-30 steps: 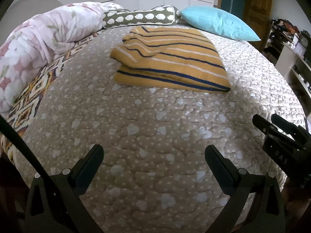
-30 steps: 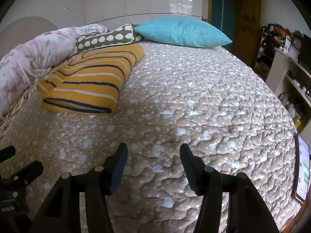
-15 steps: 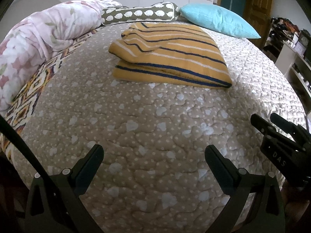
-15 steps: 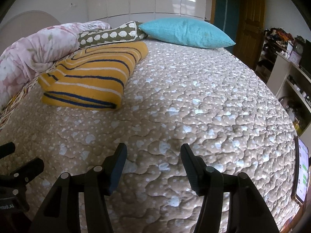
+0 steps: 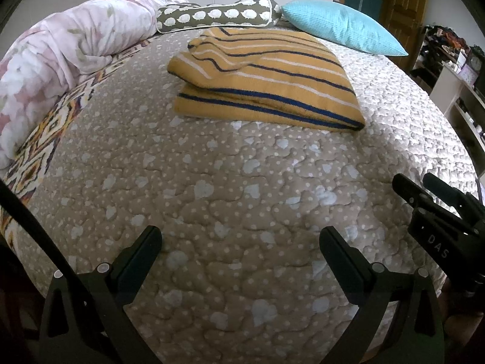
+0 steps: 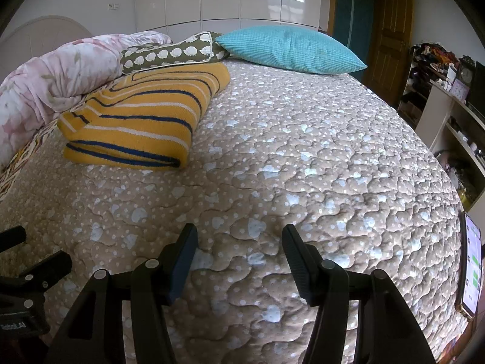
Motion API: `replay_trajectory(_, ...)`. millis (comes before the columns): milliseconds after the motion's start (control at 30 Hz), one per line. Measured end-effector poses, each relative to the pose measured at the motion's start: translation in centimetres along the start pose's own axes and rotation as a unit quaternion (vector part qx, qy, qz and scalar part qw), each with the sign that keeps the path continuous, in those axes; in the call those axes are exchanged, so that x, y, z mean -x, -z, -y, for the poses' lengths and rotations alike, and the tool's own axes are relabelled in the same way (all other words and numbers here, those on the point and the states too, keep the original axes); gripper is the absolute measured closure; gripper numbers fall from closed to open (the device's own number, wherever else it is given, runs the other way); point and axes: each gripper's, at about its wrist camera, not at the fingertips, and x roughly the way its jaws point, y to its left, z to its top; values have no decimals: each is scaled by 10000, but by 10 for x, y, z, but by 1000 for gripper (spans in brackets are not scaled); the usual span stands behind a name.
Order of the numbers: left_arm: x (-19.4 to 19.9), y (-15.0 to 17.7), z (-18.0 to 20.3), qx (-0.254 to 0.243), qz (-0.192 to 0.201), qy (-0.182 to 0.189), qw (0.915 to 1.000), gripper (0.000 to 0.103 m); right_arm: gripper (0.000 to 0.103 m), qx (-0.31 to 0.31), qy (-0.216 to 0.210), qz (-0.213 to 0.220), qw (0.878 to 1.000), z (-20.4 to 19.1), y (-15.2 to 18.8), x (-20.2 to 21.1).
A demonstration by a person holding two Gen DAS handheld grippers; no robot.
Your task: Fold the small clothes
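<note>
Mustard-striped knit garment (image 5: 266,82) is lying folded toward the bed's (image 5: 242,197) head-end left corner. Being soft and light, it is best gripped at a hem corner. Both hand-held grippers (image 5: 239,242) (image 6: 239,242) are hovering apart, empty.

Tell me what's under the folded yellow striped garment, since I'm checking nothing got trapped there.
The folded yellow striped garment lies directly on the beige quilted bedspread. Nothing sticks out along its visible edges; whatever is beneath its middle is covered.

Folded sweater (image 5: 260,79) lies on the bedspread (image 5: 230,188) (left-centre); pillows (image 5: 339,27) behind it; duvet (image 5: 60,54) left.
</note>
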Motion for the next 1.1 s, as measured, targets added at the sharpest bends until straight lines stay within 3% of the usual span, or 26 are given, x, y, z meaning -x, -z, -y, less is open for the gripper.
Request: replay_trajectory(1100,-12,4,0,-31,-87,-11,10000,0,39,18,2,-12,10000,0,1,-2)
